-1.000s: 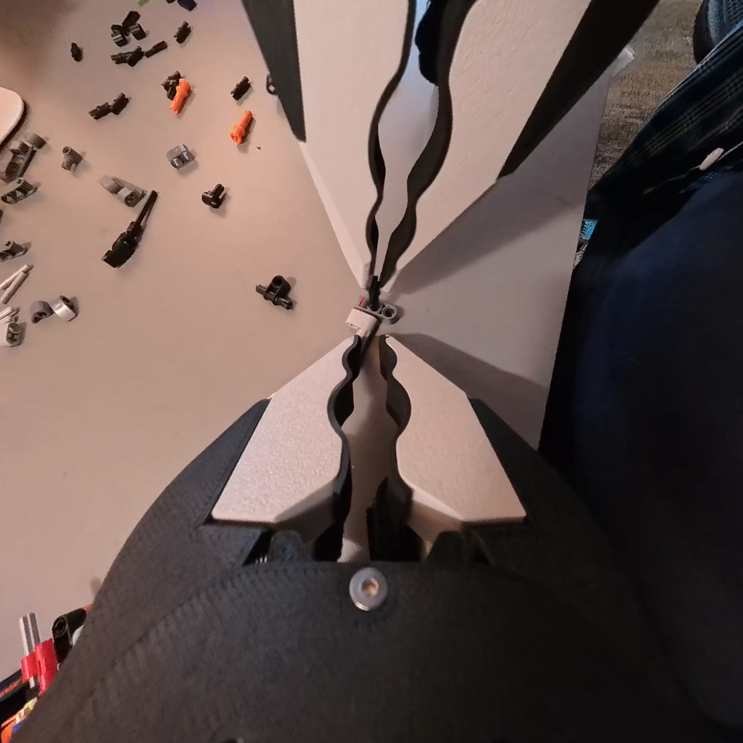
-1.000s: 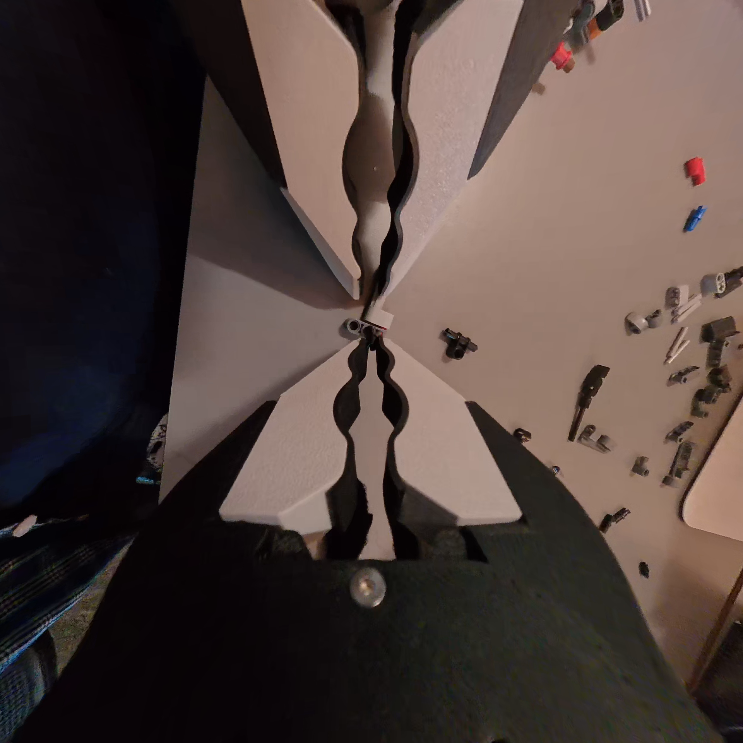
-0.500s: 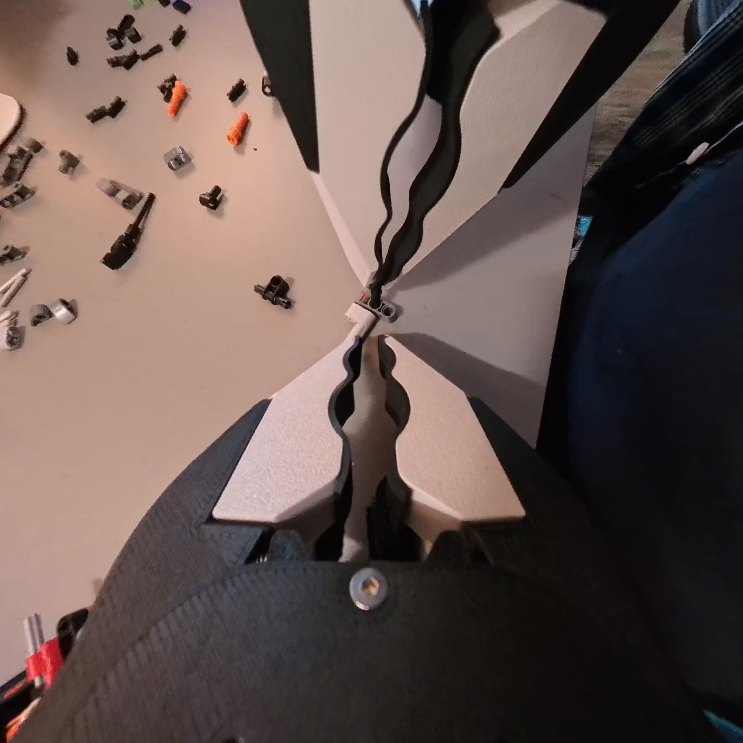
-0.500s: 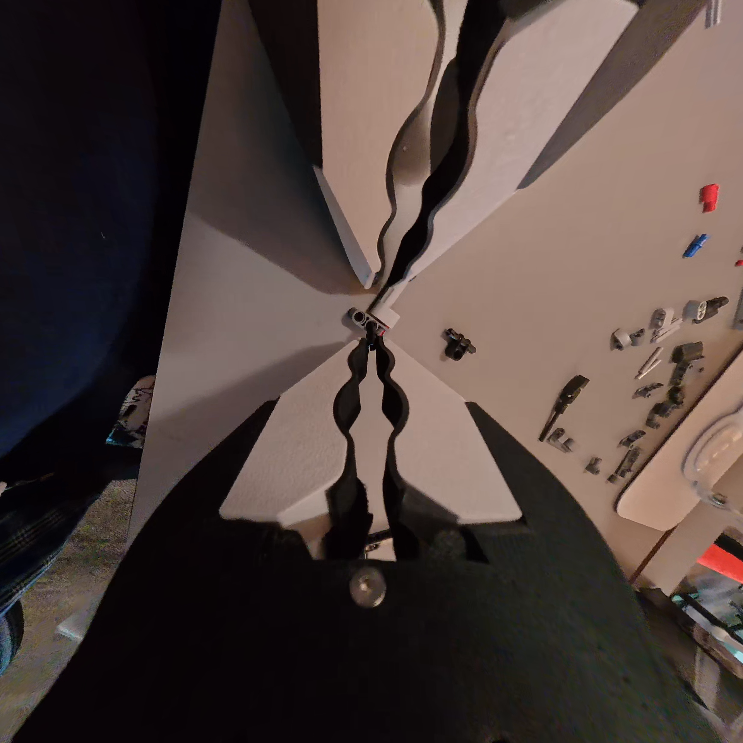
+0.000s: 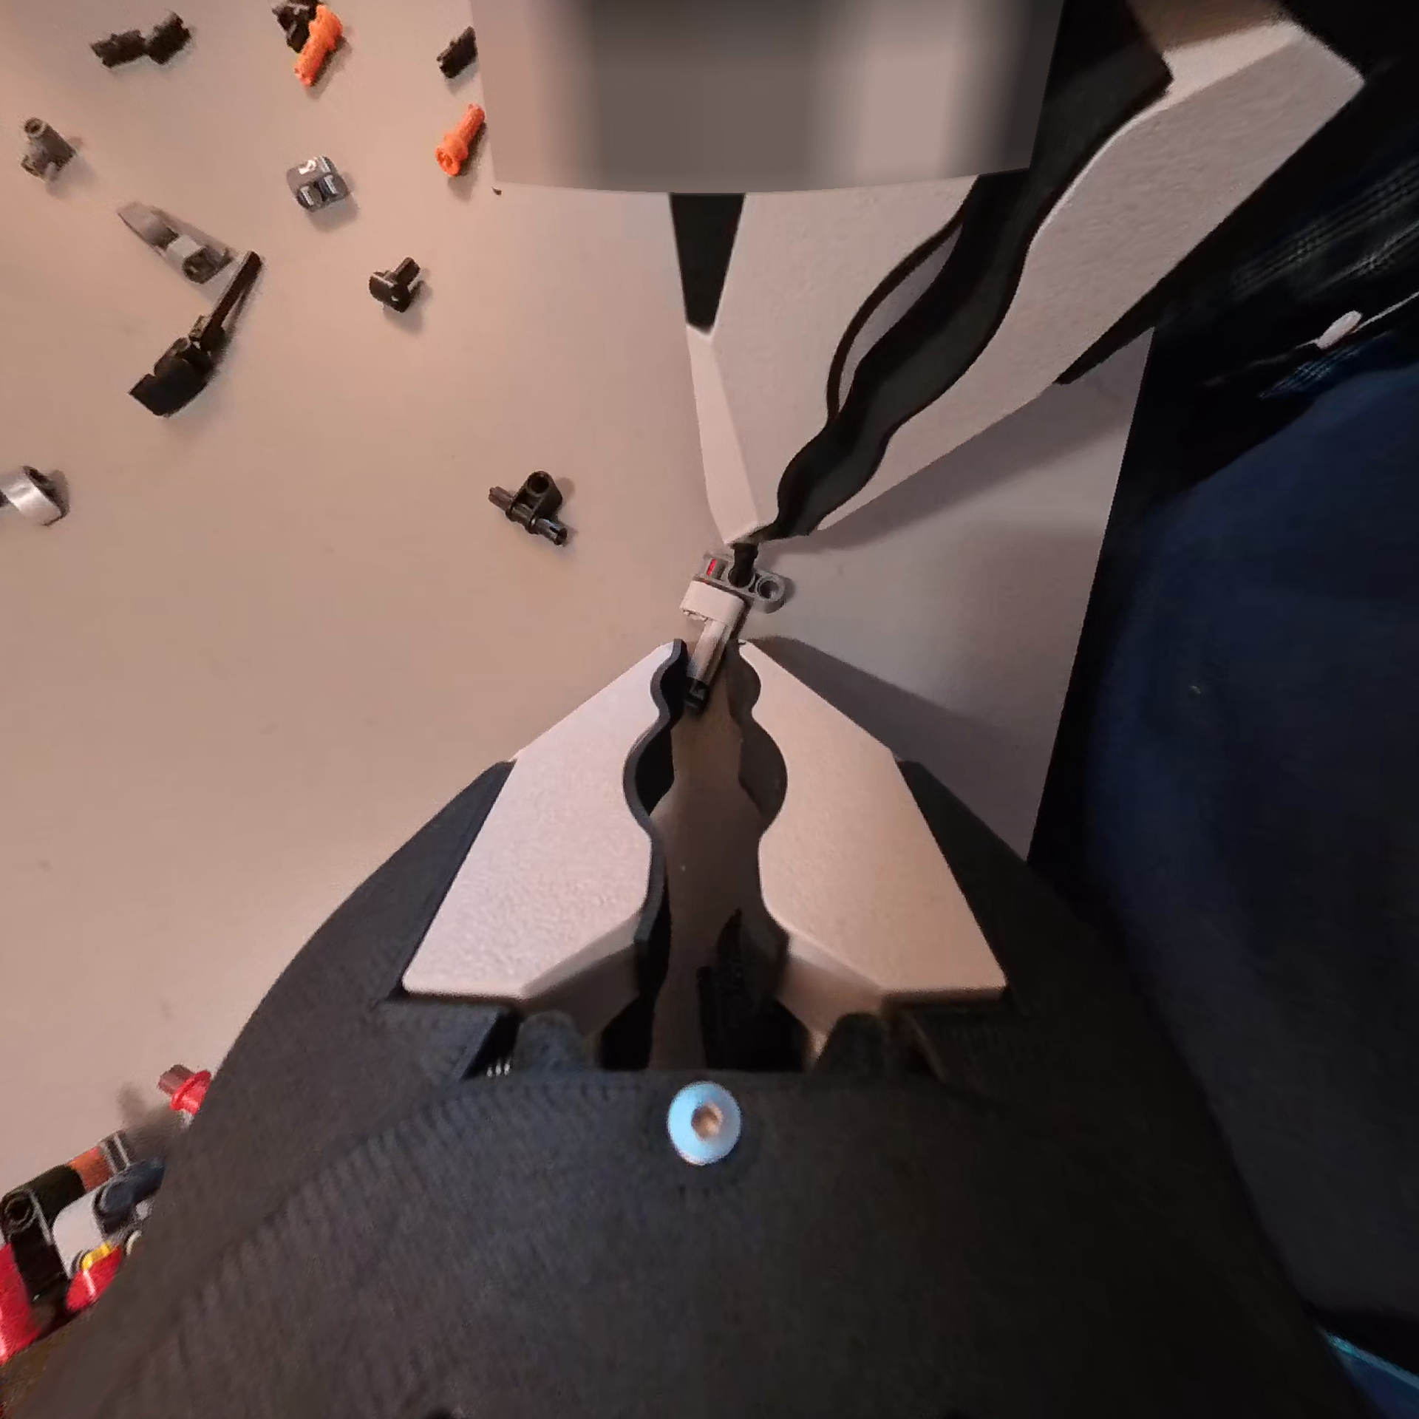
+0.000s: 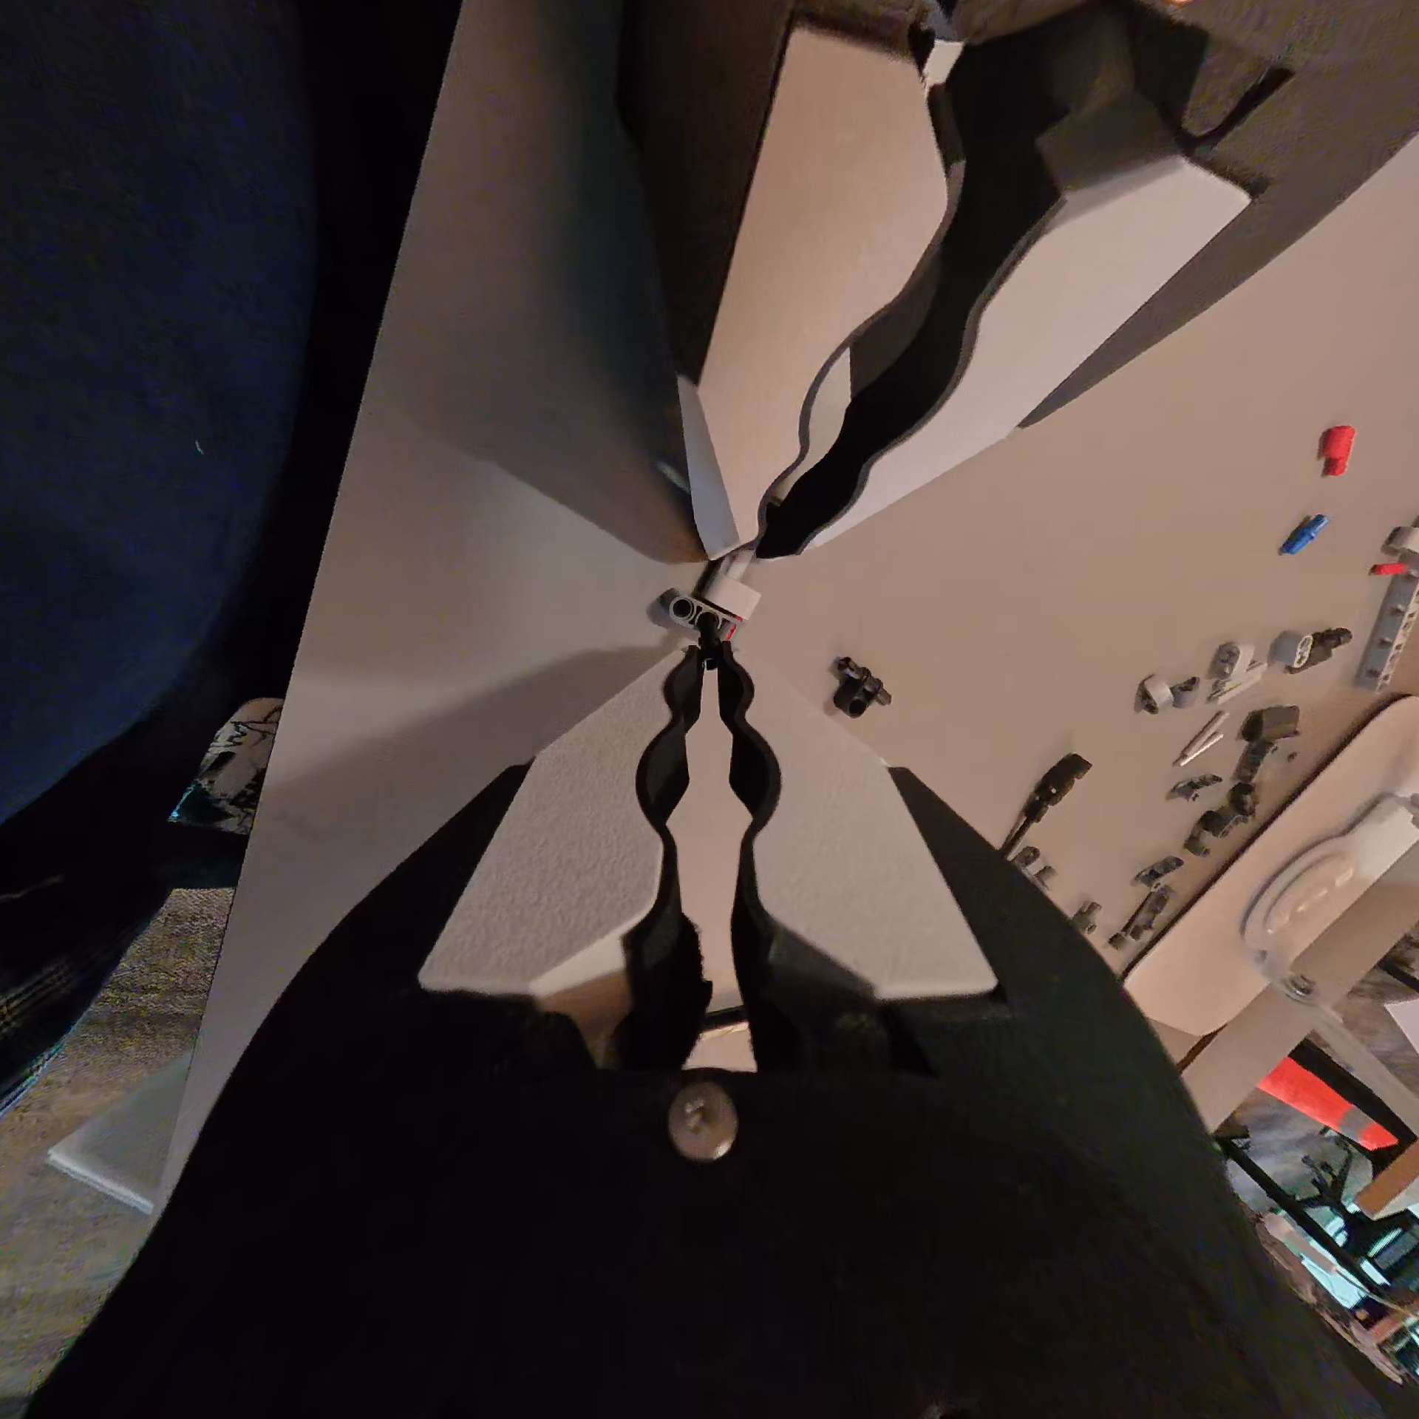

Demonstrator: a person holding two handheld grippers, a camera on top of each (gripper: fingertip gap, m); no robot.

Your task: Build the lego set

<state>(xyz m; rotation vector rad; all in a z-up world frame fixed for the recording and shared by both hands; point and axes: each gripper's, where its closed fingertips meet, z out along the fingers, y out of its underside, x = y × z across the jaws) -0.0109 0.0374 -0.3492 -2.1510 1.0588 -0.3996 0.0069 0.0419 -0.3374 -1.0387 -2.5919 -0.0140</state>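
Observation:
The two grippers meet tip to tip above the table near its front edge. My left gripper (image 5: 708, 666) is shut on the white stem of a small grey and white lego assembly (image 5: 733, 591). My right gripper (image 6: 710, 659) is shut on a black pin (image 6: 708, 645) that sits in a hole of the assembly's grey beam (image 6: 695, 610). In the left wrist view the right gripper (image 5: 756, 537) comes in from above and grips that black pin (image 5: 743, 559). In the right wrist view the left gripper (image 6: 749, 549) comes in from above.
Loose lego pieces lie on the white table (image 5: 269, 691): a black connector (image 5: 531, 508) (image 6: 858, 685) nearest the grippers, orange pins (image 5: 459, 140), grey and black parts (image 6: 1221, 768), a red piece (image 6: 1337, 449), a blue pin (image 6: 1303, 535). A white tray (image 6: 1228, 906) is at right. A person's dark clothing (image 5: 1267, 691) borders the table. Left tips and right tips are each some 5 cm from the black connector (image 6: 858, 685). Seen from the left wrist view (image 5: 539, 507) as well.
Both grippers stay shut on the assembly. The right gripper has tilted, so it leans more to the side in the left wrist view, and the views have shifted over the table.

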